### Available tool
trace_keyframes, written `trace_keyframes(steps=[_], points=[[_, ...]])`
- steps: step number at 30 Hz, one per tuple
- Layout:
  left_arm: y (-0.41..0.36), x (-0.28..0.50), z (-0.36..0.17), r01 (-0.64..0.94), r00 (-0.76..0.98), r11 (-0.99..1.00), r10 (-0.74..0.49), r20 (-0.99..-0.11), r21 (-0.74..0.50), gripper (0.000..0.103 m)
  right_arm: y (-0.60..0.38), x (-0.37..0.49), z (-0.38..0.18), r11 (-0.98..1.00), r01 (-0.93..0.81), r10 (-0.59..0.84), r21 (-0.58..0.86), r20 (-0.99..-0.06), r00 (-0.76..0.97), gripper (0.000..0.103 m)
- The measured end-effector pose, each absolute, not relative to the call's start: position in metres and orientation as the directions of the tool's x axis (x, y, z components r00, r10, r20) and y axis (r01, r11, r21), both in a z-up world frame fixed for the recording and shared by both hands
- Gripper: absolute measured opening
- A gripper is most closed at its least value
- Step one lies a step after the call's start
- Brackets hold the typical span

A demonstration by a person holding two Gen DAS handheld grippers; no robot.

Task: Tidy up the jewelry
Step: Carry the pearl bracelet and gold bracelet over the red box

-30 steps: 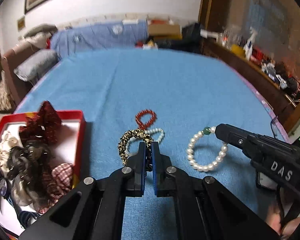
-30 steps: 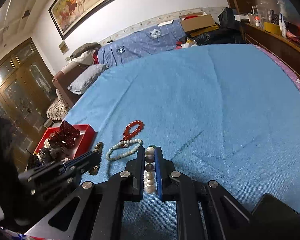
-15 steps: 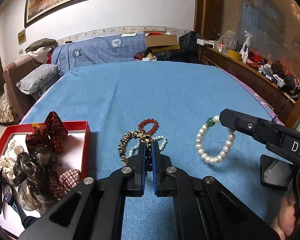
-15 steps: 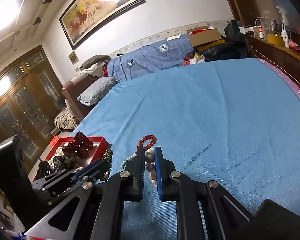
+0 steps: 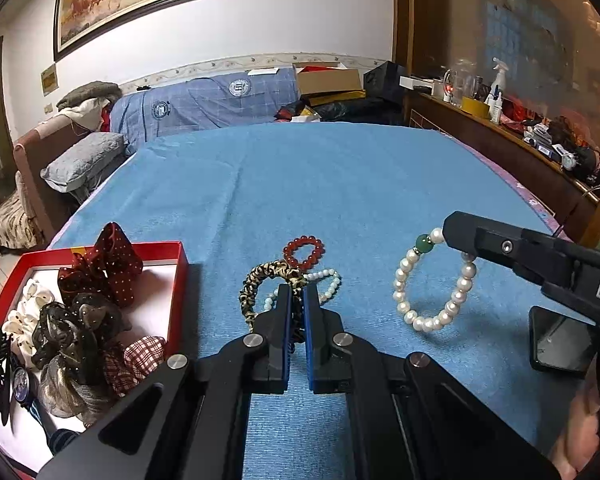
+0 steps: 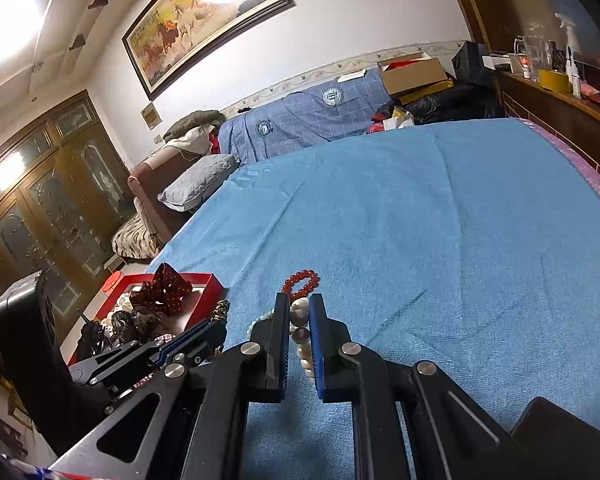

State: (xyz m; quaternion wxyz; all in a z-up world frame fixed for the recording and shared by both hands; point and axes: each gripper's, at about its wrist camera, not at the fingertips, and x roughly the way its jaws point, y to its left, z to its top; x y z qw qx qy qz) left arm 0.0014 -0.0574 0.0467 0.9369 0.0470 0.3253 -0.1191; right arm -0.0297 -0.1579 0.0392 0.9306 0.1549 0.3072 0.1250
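While the left gripper (image 5: 296, 300) pinches a leopard-print scrunchie (image 5: 260, 280), the right gripper (image 6: 299, 312) clamps round glossy pearls (image 5: 432, 292)

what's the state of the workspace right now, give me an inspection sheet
surface: blue cloth covers the table.
job's things: pearl bracelet hangs lifted; leopard hair tie, red bracelet and small bead bracelet lie grouped; red box holds bows.
clutter: black phone near the right edge.
grippers: left gripper shut on the hair tie; right gripper shut on the pearl bracelet.
cables: nothing seen.
surroundings: sofa, pillow, painting, wooden cabinets, crowded shelf.
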Motion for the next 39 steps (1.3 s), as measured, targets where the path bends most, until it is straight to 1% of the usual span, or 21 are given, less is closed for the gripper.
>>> trace_keyframes(steps=[10, 26, 33, 39], points=[[-0.064, -0.010, 0.049, 0.239, 0.785, 0.969, -0.153, -0.601, 0.065, 0.005, -0.159, -0.032, 0.039, 0.917, -0.135, 0.331, 0.375, -0.528, 0.782, 0.011], [-0.056, -0.044, 0.056, 0.229, 0.800, 0.968, -0.124, -0.587, 0.107, 0.005, -0.166, -0.056, 0.037, 0.910, -0.101, 0.322, 0.403, -0.529, 0.785, 0.010], [-0.044, -0.055, 0.062, 0.216, 0.807, 0.971, -0.119, -0.578, 0.101, 0.005, -0.159, -0.065, 0.041, 0.911, -0.103, 0.323, 0.400, -0.533, 0.782, 0.010], [-0.031, -0.061, 0.067, 0.199, 0.811, 0.976, -0.114, -0.574, 0.087, 0.005, -0.141, -0.071, 0.050, 0.913, -0.142, 0.342, 0.383, -0.526, 0.779, 0.011]])
